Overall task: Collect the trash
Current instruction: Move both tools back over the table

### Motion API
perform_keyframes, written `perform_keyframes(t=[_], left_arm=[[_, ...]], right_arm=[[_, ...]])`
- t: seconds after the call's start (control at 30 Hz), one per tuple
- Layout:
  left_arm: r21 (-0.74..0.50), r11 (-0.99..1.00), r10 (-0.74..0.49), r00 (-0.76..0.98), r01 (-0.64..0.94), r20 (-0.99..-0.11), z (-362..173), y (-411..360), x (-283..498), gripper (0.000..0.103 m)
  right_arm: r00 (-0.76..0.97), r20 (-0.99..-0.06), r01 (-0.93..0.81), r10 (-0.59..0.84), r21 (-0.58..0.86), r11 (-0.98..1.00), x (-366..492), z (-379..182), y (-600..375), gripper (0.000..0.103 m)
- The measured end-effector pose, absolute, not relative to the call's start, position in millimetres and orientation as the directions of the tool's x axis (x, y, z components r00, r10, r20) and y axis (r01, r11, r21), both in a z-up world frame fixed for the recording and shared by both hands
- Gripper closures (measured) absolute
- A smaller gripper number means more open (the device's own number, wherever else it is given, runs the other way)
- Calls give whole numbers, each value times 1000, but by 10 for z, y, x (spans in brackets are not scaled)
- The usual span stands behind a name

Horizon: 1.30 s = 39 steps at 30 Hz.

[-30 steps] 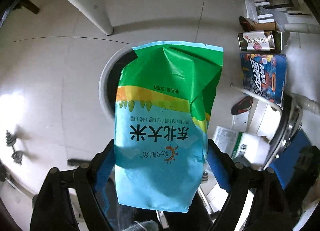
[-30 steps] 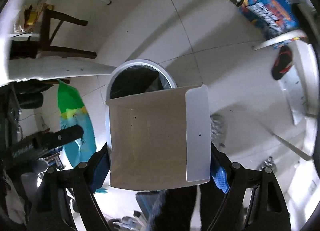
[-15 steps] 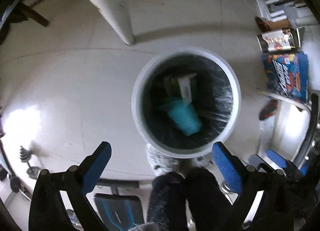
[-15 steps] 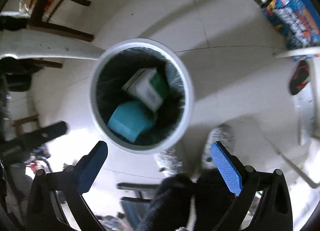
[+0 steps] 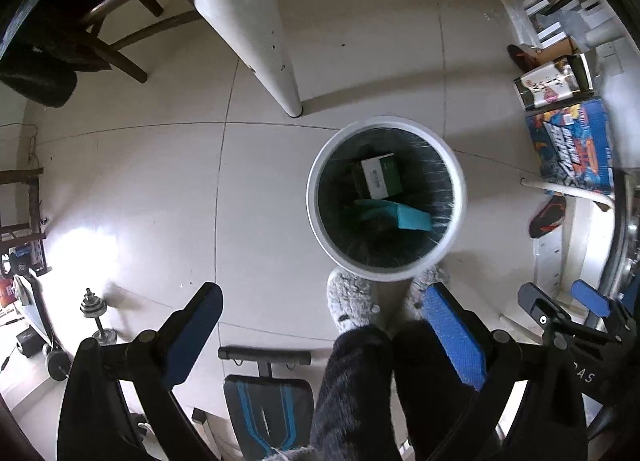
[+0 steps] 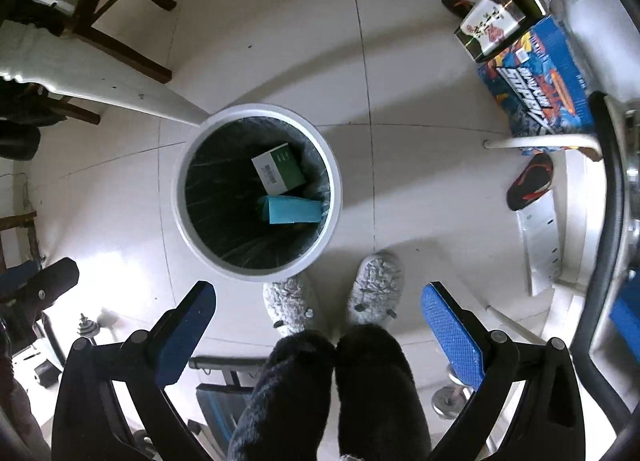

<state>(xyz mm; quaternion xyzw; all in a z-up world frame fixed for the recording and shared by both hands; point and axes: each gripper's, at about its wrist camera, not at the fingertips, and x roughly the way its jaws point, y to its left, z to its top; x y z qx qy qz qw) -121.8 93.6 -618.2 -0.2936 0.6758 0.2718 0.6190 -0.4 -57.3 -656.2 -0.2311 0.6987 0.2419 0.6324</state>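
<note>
Both the left gripper (image 5: 320, 325) and the right gripper (image 6: 318, 323) point down over the floor with jaws wide and empty, since the teal bag (image 6: 294, 210) and the green-and-white box (image 6: 279, 169) lie inside the white bin (image 6: 256, 267).

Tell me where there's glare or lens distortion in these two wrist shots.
Left wrist view: glare whitens the pale tiled floor at left; fisheye bows the tile seams. Right wrist view: weaker glare at lower left; the round white bin's rim stays sharp, frame corners black.
</note>
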Motion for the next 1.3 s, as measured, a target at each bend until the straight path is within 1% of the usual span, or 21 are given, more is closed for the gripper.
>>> perform_keyframes(t=[0.13,0.47,0.63,0.77,0.9,1.03,1.1,1.17,1.3], left_arm=[[-5,687,-58,-48,-726,-997,-5741,831,-1282,0],[-29,712,-33,8,-702,-999,-4445,691,-1472,0],[-15,703,26,47,-711,-999,-3777,695,-1521,0],[-20,694,81,105,-720,-991,-3407,756,-1389,0],[-13,702,141,157,-713,-977,-3168,827,-1024,0],[30,748,213,197,-663,-957,-3030,826,-360,0],[74,798,240,202,-598,-950,-3014,775,10,0],[145,855,283,214,-499,-935,-3015,707,543,0],[255,924,322,221,-285,-921,-3036,592,1519,1]], right_arm=[[-87,-996,-659,-17,44,751,-78,-6097,-586,0],[-86,-996,-682,38,86,726,-302,-4605,-641,0],[-87,-990,-664,108,138,735,-363,-3848,-635,0],[-71,-979,-607,190,194,771,-210,-3319,-658,0],[-9,-972,-524,234,204,827,232,-2950,-760,0],[57,-967,-412,247,202,888,945,-2737,-996,0],[80,-968,-343,237,197,919,1361,-2686,-1166,0],[100,-968,-269,230,196,943,1852,-2657,-1334,0],[114,-971,-159,210,191,969,2728,-2746,-1620,0]])
